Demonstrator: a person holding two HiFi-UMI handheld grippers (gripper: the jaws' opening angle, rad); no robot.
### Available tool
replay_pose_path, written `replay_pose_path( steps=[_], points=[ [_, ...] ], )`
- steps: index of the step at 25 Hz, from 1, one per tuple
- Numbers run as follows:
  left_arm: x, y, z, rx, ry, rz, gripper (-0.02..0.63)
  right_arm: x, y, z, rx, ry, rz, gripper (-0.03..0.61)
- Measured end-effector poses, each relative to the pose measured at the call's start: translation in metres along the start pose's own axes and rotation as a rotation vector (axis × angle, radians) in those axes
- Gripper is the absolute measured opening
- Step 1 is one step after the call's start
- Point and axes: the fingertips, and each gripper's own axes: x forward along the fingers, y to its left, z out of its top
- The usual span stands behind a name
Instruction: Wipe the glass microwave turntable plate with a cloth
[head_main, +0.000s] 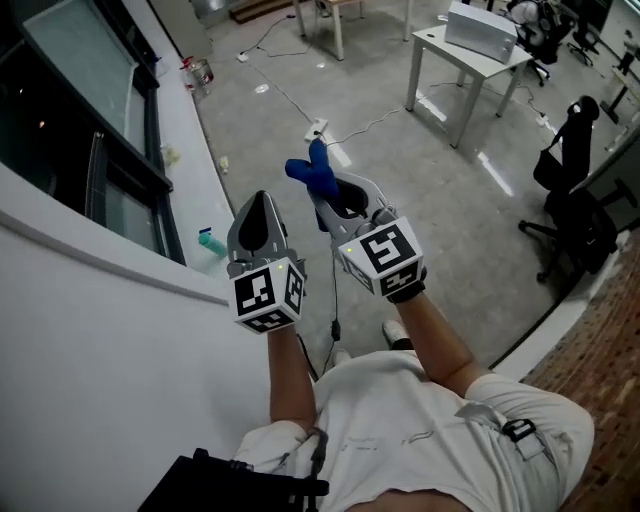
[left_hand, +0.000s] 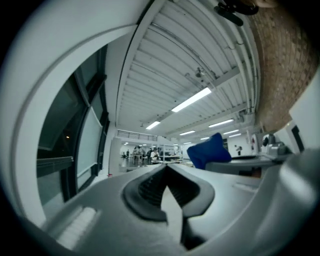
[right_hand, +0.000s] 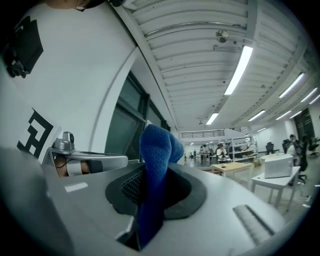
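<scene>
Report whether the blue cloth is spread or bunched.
Bunched: the blue cloth stands folded, pinched in the right gripper, a rounded wad poking out.

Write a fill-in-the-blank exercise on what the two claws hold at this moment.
1. The right claw is shut on a ____ cloth.
2. The left claw is shut, with ____ between its jaws.
3. In the head view, the claw with the cloth shows to the ____ of the other claw.

Missing words: blue; nothing; right
</scene>
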Motion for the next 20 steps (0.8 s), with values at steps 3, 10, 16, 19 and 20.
replay_pose_path(
  steps=[3, 10, 16, 19, 20],
  points=[
    [0.022, -0.032, -0.012, -0.024, 0.004, -0.138, 0.002, -0.019, -0.033, -0.008, -0.010, 0.017, -0.141, 0.061],
    [0.057, -0.184, -0.021, -0.037, 0.006, -0.439, 0.002, -0.120, -0.136, -0.002, 0.005, 0.008, -0.421, 0.061],
    [0.079, -0.257, -0.021, -0.010, -0.033, -0.558, 0.002, -0.164, -0.199, 0.001, -0.013, 0.001, -0.540, 0.060],
    [0.096, -0.286, -0.016, 0.005, -0.071, -0.587, 0.002, -0.178, -0.227, 0.009, -0.033, -0.024, -0.563, 0.060],
    [0.102, -0.296, -0.013, 0.010, -0.086, -0.596, 0.002, -0.183, -0.237, 0.013, -0.042, -0.035, -0.570, 0.060]
  ],
)
